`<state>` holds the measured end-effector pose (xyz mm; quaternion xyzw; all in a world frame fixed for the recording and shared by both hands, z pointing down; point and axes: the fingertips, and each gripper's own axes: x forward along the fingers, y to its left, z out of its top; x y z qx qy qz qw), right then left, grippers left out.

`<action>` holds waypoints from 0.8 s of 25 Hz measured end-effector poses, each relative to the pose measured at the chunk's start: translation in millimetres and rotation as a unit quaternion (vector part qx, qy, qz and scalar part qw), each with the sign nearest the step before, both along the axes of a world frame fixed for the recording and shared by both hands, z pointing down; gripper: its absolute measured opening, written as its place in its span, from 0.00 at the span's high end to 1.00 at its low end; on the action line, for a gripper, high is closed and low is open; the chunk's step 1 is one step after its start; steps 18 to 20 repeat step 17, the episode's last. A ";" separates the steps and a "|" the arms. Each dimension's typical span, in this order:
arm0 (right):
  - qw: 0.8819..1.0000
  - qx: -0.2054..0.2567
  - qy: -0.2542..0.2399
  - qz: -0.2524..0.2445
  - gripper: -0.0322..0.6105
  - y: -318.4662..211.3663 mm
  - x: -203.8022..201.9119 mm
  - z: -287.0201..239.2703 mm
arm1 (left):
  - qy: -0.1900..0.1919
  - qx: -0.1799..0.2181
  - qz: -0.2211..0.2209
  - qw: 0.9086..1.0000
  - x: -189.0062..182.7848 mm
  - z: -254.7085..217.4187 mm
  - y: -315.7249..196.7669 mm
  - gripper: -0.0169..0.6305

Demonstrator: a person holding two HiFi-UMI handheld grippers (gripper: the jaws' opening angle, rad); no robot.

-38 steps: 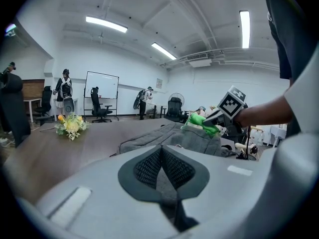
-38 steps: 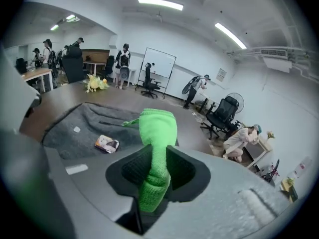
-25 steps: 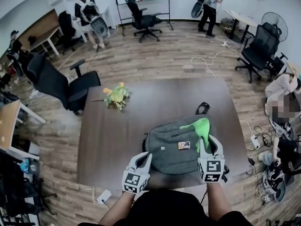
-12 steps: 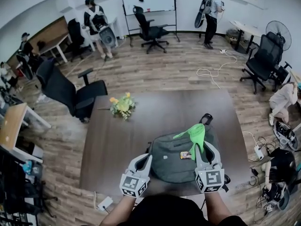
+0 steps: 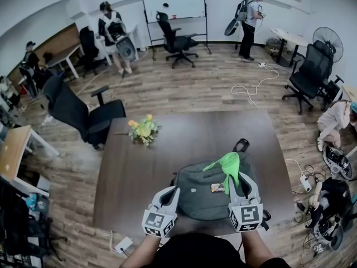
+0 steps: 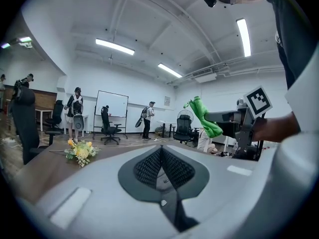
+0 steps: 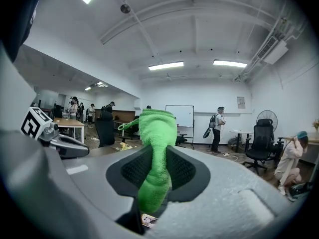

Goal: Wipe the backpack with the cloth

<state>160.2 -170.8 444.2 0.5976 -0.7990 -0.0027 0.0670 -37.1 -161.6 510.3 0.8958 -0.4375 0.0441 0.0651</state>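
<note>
On dark table (image 5: 167,144), open office, grey backpack (image 5: 195,186), right claw (image 5: 240,178) pinching green cloth (image 5: 228,163), left claw (image 5: 172,190) closed, empty.

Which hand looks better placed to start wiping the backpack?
Right, probably. The right gripper is shut on the cloth, held over the backpack. The left gripper is shut and empty.

In the head view, the near edge of the backpack (image 5: 198,190) is being hidden by the left gripper (image 5: 172,192), the right gripper (image 5: 239,181) and the person's torso (image 5: 195,253). Its right part is being covered by the cloth (image 5: 229,165). A small label (image 5: 217,188) is being rendered too small to read.
</note>
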 end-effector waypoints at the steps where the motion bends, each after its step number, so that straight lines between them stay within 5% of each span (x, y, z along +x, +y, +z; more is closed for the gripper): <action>1: 1.000 0.000 0.000 0.000 0.81 -0.2 0.2 0.3 | -0.001 0.000 0.000 1.000 0.3 0.6 -0.2 0.95; 20: 1.000 -0.014 0.007 -0.026 0.81 -2.2 -8.7 9.0 | -0.005 -0.009 -0.005 1.000 0.6 10.2 2.2 0.95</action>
